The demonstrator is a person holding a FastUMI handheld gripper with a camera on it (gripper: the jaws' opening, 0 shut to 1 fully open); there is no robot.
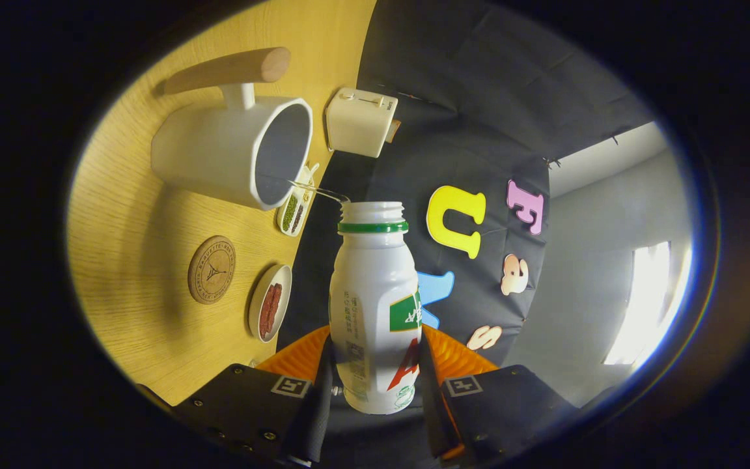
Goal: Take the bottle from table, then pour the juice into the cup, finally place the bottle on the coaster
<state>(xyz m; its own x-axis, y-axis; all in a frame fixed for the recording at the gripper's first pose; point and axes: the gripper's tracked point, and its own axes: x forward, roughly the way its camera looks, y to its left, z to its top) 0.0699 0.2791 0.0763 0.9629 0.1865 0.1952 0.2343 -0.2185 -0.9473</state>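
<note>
My gripper (375, 368) is shut on a white bottle (375, 306) with a green neck ring and no cap, both fingers pressing its lower body. The whole view is rolled over, so the bottle lies tipped on its side above the wooden table (134, 215). A thin clear stream (313, 189) runs from the bottle's open mouth into the white cup (219, 153), which has a wooden handle and stands just beyond the mouth. The round cork coaster (211, 270) lies bare on the table beside the cup, nearer the fingers.
A small white dish of red pieces (269, 303) sits between the coaster and the bottle. A divided dish of green and dark beans (296, 210) lies behind the cup. A cream toaster-like box (361, 122) stands at the table's back edge.
</note>
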